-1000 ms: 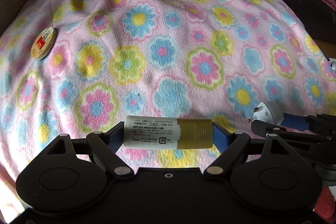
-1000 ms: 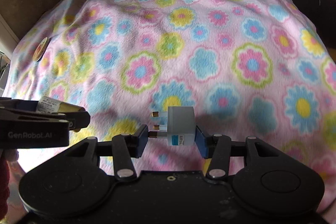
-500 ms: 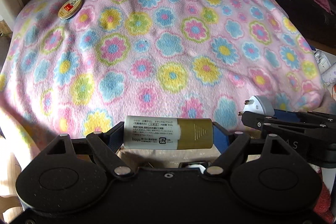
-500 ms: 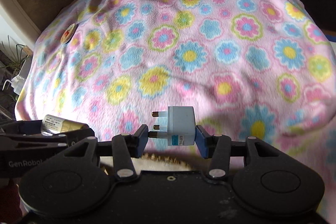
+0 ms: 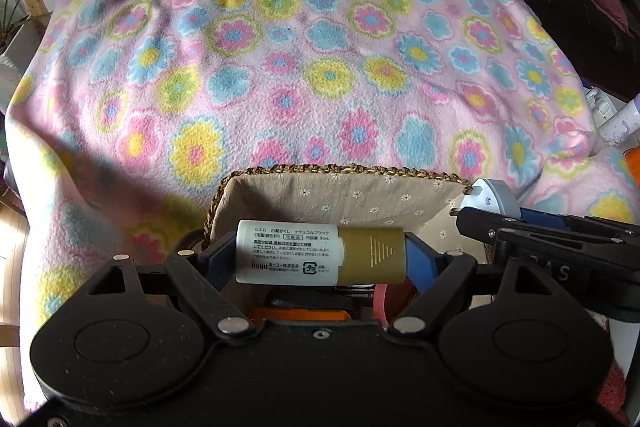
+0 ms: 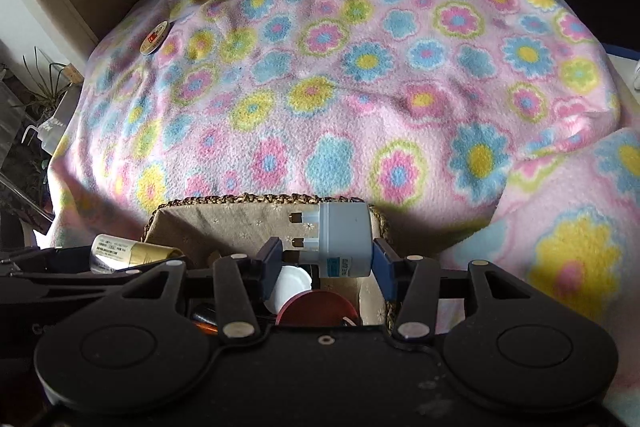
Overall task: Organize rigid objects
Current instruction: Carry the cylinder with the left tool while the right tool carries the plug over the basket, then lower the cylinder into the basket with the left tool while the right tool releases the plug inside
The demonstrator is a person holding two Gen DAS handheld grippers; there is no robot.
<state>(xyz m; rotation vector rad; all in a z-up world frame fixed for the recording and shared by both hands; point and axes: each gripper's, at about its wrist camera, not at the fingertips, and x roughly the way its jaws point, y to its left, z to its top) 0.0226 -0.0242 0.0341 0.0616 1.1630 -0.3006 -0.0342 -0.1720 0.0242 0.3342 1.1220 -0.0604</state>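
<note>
The left gripper [image 5: 321, 259] is built of matte black plastic, with two round raised discs on its body, angled linkage arms fastened by silver rivets, and blue pads [image 5: 418, 261] on the fingers. The right gripper [image 6: 327, 259] is made alike; fine dust specks are seen on its black body, and white lettering is printed on its side.
</note>
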